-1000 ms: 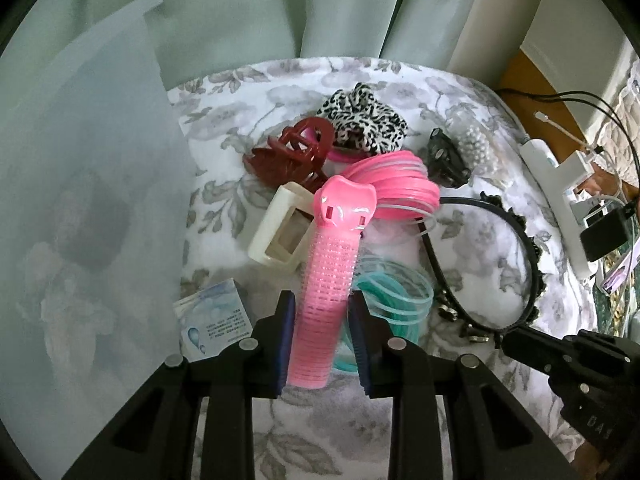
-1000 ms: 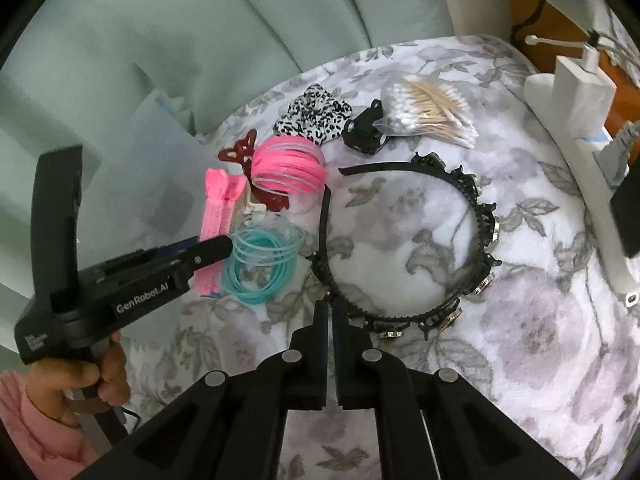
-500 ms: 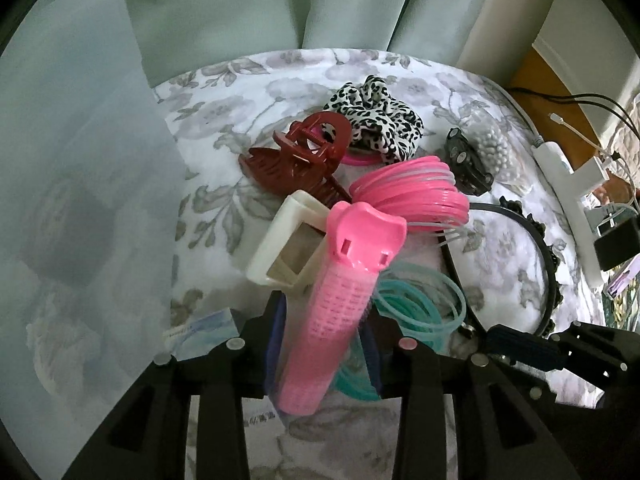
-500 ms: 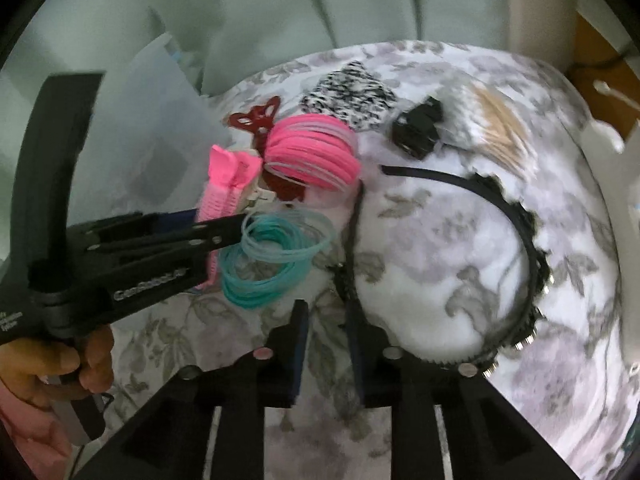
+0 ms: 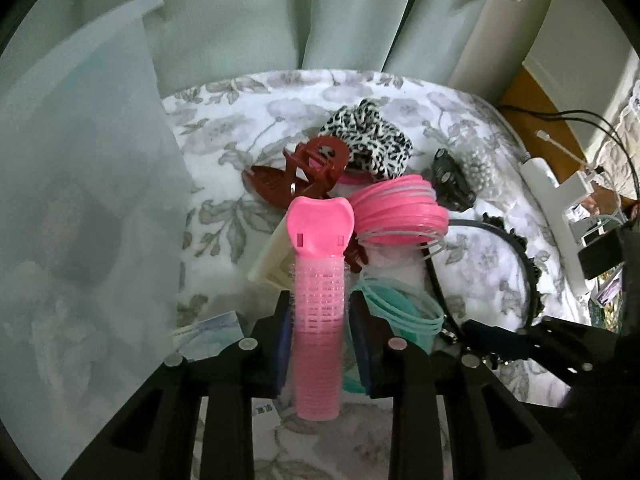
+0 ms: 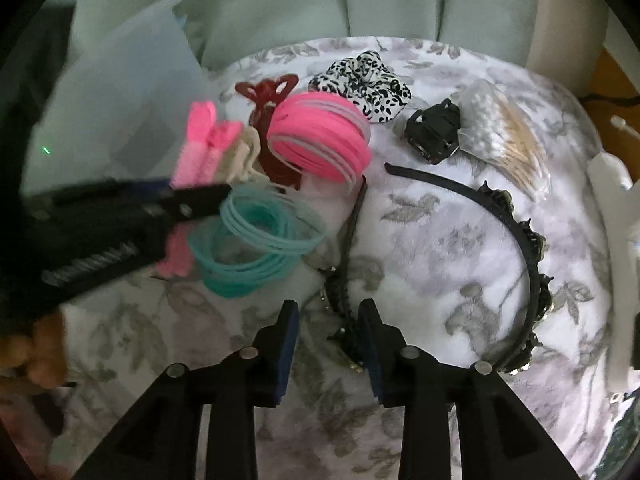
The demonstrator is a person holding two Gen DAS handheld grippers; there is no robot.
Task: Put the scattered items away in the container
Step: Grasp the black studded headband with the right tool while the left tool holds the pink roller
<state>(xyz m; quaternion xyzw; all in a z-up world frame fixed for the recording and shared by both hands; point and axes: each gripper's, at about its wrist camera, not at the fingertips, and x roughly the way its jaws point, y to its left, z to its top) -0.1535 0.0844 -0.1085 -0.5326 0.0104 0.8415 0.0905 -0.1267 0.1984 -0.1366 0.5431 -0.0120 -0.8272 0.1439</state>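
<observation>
Floral cloth (image 6: 420,264): bangles (image 6: 320,140), headband (image 6: 520,236) nearby

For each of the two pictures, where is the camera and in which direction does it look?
Left wrist: on the left gripper, looking down along its fingers at the pink roller it clamps; container at left.
Right wrist: on the right gripper, looking down at the headband between its jaws, which have just been opening; a hand shows.
Both show the pink bangles, teal bangles and scrunchie.
</observation>
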